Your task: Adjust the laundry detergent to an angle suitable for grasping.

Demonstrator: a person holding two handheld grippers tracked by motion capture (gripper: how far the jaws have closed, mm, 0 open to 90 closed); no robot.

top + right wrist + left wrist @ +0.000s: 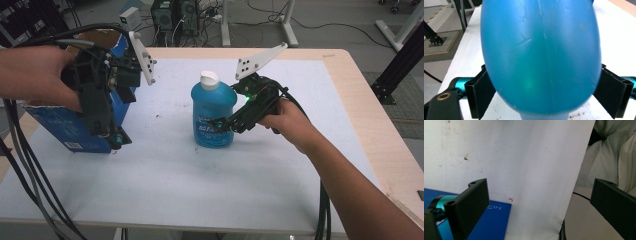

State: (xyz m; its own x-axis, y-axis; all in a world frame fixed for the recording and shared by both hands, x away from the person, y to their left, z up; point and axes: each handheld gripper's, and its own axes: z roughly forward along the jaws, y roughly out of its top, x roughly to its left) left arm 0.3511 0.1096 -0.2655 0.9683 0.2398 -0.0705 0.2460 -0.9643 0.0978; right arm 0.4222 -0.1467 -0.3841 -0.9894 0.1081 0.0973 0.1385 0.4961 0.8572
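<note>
Right gripper (225, 124) jaws clamp the blue bottle (213, 117) (left's gape wide).

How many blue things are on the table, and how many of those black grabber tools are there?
Blue bottle with a white cap: 1
Blue cardboard box: 1
Black grabbers: 2, the left gripper by the box and the right gripper around the bottle
Total: 4 things, 2 of them blue
</note>
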